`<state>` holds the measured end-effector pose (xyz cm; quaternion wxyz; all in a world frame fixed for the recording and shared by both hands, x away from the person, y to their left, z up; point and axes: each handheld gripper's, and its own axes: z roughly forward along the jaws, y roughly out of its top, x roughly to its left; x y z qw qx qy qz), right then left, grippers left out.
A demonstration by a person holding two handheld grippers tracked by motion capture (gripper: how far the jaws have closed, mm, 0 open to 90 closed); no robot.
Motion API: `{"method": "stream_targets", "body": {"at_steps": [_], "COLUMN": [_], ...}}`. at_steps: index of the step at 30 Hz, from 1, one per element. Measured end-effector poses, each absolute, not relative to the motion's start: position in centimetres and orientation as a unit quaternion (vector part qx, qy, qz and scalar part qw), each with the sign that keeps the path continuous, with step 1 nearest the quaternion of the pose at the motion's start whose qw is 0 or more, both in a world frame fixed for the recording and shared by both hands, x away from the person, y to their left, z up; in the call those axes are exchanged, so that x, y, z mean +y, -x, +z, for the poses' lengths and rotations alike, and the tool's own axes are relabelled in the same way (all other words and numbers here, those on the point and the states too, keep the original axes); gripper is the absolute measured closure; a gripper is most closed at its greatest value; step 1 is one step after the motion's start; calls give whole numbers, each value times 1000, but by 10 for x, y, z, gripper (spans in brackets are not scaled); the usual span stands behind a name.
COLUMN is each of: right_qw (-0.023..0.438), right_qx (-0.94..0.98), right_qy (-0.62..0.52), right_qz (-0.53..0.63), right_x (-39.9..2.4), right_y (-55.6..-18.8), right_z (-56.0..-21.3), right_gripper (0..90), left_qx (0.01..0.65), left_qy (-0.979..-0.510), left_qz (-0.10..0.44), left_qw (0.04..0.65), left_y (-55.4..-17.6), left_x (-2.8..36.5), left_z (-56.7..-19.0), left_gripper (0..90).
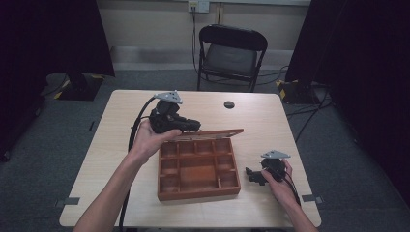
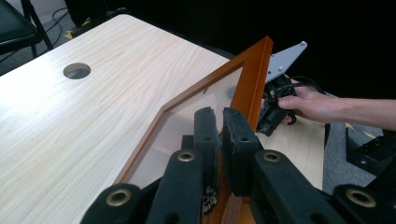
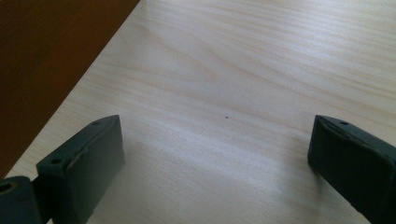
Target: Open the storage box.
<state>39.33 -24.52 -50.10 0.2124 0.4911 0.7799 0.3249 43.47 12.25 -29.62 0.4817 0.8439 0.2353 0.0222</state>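
Right gripper (image 1: 255, 176): parked low on the table (image 1: 121, 159) just beside the box's right side, jaws spread wide with nothing but bare tabletop between them in its own view. It's best left resting there, clear of the lid's swing, tbh.

Box (image 1: 198, 191): a wooden tray split into small compartments, sat near the middle of the table. All the compartments look empty. It isn't braced by anything, so a hard pull on the lid could probably slide or tip it.

Lid (image 2: 254, 70): a wood frame with a clear panel, hinged along the box's far edge and raised up on edge. In the left gripper view the frame rail is seen clamped between the pads.

Left gripper (image 1: 181, 124): closed tight on the lid's frame rail, at the box's far left. The grip should be kept on the wood, not the clear panel, which looks like it could scratch or flex.

How the swing is best done: the arc of the hinge should be followed slowly, no twisting sideways, since the lid is held off-centre and could rack.

Far end: a cable hole (image 1: 229, 104) in the tabletop and a folding chair (image 1: 231, 54) beyond, nothing that gets in the way.
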Motion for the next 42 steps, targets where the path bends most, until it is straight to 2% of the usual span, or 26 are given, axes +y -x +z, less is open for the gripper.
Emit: {"method": "stream_targets", "body": {"at_steps": [42], "right_qw": [212], "right_qx": [780], "right_qy": [-491], "right_qz": [325], "right_x": [-245], "right_y": [-393], "right_z": [-501], "right_gripper": [27], "left_qx": [235], "left_qy": [-843], "left_qz": [22], "left_qw": [483], "left_y": [-435], "left_x": [123], "left_z": [-296], "left_gripper": [849]}}
